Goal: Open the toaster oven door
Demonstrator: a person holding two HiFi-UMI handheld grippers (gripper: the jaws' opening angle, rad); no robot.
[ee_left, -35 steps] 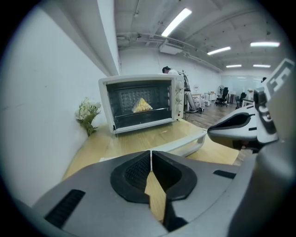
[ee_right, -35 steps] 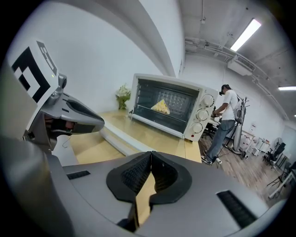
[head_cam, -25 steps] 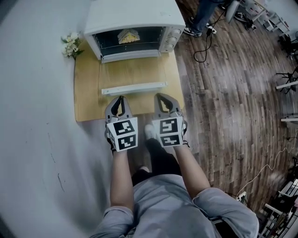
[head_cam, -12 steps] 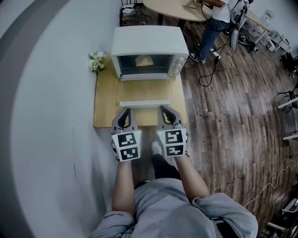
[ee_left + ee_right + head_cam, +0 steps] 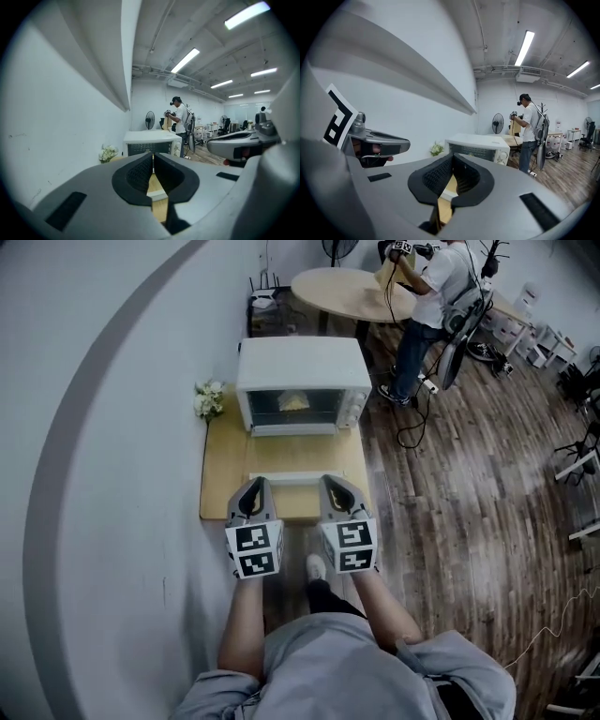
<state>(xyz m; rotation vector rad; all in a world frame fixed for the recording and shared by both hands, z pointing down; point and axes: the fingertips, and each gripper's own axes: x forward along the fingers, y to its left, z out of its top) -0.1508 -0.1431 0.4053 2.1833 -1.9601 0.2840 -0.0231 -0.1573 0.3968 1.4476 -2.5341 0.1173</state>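
Note:
A white toaster oven (image 5: 300, 381) stands at the far end of a small wooden table (image 5: 217, 486). Its glass door (image 5: 292, 456) lies folded down flat, with the white handle bar (image 5: 281, 478) nearest me. Something yellow (image 5: 293, 402) sits inside the oven. My left gripper (image 5: 251, 484) and right gripper (image 5: 335, 482) hover side by side just short of the handle, both shut and empty. The left gripper view has its shut jaws (image 5: 153, 158) aimed at the oven (image 5: 152, 143). The right gripper view shows the same, with shut jaws (image 5: 453, 160) before the oven (image 5: 480, 147).
White flowers (image 5: 208, 399) sit at the table's back left, against a white wall (image 5: 103, 474). A person (image 5: 427, 296) stands by a round table (image 5: 342, 292) beyond the oven. Cables (image 5: 408, 432) trail over the wooden floor on the right.
The head view has drawn back and tilted up, so more of the room shows. Both grippers stay shut and close to the door handle.

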